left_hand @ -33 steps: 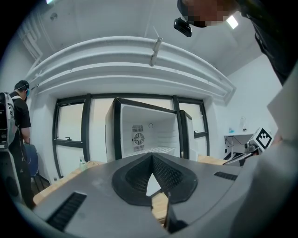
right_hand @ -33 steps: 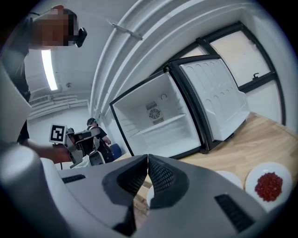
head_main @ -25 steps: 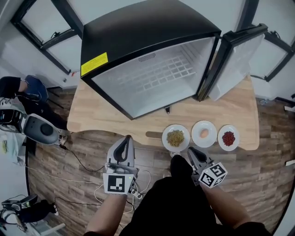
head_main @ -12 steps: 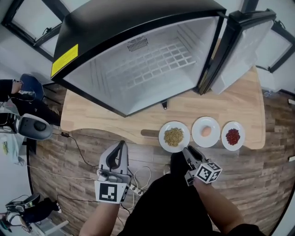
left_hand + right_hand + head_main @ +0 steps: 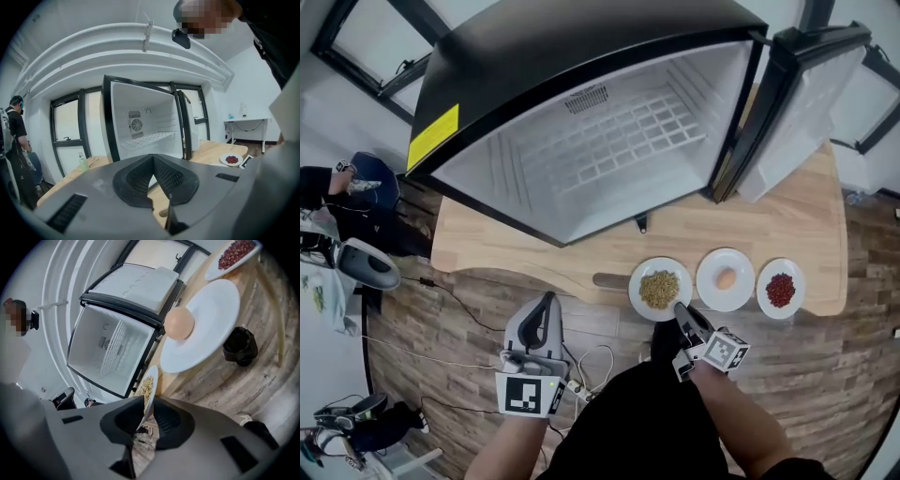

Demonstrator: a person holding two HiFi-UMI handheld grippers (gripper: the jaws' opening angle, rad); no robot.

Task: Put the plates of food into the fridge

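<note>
Three white plates stand in a row near the front edge of the wooden table (image 5: 534,248): one of grain (image 5: 660,289), one with an egg (image 5: 726,278), one of red beans (image 5: 780,290). My right gripper (image 5: 680,307) is at the grain plate's near rim. In the right gripper view the rim of the grain plate (image 5: 149,386) sits between the jaws of the right gripper (image 5: 145,405), which have just been closing on it. My left gripper (image 5: 548,300) hangs below the table edge, shut and holding nothing. The fridge (image 5: 562,47) stands open, its wire shelf (image 5: 628,141) bare.
The fridge door (image 5: 797,103) swings out to the right behind the egg and bean plates. Cables (image 5: 581,361) lie on the wooden floor by my feet. A person (image 5: 328,183) stands at far left. A small black piece (image 5: 641,223) lies before the fridge.
My right gripper has dropped, rolled over and come up to the grain plate's near rim. The left gripper has sunk slightly.
</note>
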